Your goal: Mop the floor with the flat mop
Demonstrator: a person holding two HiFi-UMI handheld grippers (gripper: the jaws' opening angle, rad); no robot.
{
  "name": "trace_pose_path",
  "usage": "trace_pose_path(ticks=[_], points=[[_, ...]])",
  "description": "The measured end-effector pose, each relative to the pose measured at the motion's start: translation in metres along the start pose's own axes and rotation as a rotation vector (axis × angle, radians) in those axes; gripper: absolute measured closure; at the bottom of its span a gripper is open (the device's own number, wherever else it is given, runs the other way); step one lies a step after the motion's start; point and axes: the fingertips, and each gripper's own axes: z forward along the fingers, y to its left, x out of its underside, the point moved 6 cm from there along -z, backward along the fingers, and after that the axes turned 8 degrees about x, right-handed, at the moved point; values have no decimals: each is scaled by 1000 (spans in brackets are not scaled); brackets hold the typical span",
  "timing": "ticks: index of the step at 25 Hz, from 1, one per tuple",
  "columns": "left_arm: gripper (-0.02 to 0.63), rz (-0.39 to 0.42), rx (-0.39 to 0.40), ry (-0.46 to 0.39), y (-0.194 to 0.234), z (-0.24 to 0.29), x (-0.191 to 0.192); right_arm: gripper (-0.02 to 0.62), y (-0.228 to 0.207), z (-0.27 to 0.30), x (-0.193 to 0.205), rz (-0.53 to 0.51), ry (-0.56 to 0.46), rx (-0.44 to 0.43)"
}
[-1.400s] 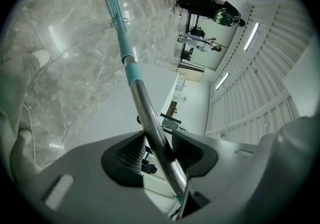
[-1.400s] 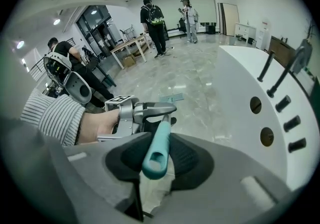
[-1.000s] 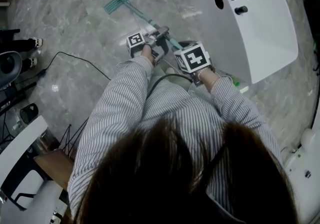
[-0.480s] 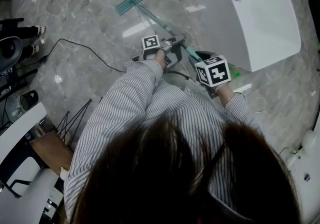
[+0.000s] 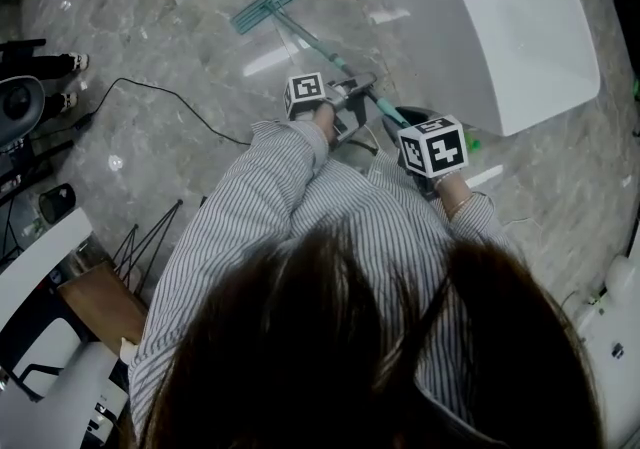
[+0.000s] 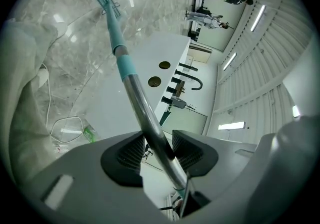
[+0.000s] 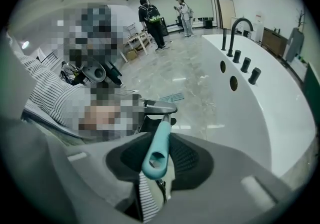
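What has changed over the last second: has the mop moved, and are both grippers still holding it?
The mop head slid back across the floor and nearer the bathtub, mostly in the first half second. Both grippers drew back with it. The left gripper stays shut on the handle, and the right gripper stays shut on its teal end. The bathtub and the cable lie as before.

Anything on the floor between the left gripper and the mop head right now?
Nothing but the mop pole itself, running from the left gripper to the mop head over bare marble floor; the head view shows it.
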Motion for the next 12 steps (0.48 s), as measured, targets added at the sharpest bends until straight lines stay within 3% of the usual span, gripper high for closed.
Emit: trace_pose_path(ticks=[12], points=[[443, 10, 3, 9, 0, 1, -2, 482, 0, 1, 0, 6, -22, 0]])
